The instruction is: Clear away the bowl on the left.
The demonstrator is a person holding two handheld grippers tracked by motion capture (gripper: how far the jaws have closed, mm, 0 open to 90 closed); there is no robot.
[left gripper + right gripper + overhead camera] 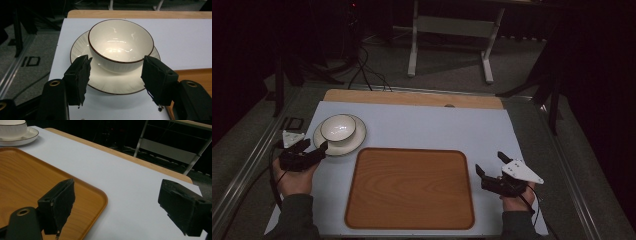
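Note:
A cream bowl (338, 127) with a dark rim stands in a matching plate (358, 137) at the far left of the white mat. My left gripper (316, 146) is at the plate's near-left edge and points at the bowl. In the left gripper view its jaws stand open on either side of the bowl's (120, 42) near wall, over the plate (110, 81), and the pads are clear of it. My right gripper (490, 162) hovers open over the mat just right of the wooden tray (409, 187), with nothing between its jaws (117, 185). The tray's corner (25, 177) lies under its left jaw.
The white mat (427, 127) covers a wooden tabletop whose far edge (412, 97) shows. Metal rails (247, 160) run along both sides. A white stand (449, 30) and cables (367, 70) are on the floor beyond. The bowl and plate (30, 135) show far left in the right gripper view.

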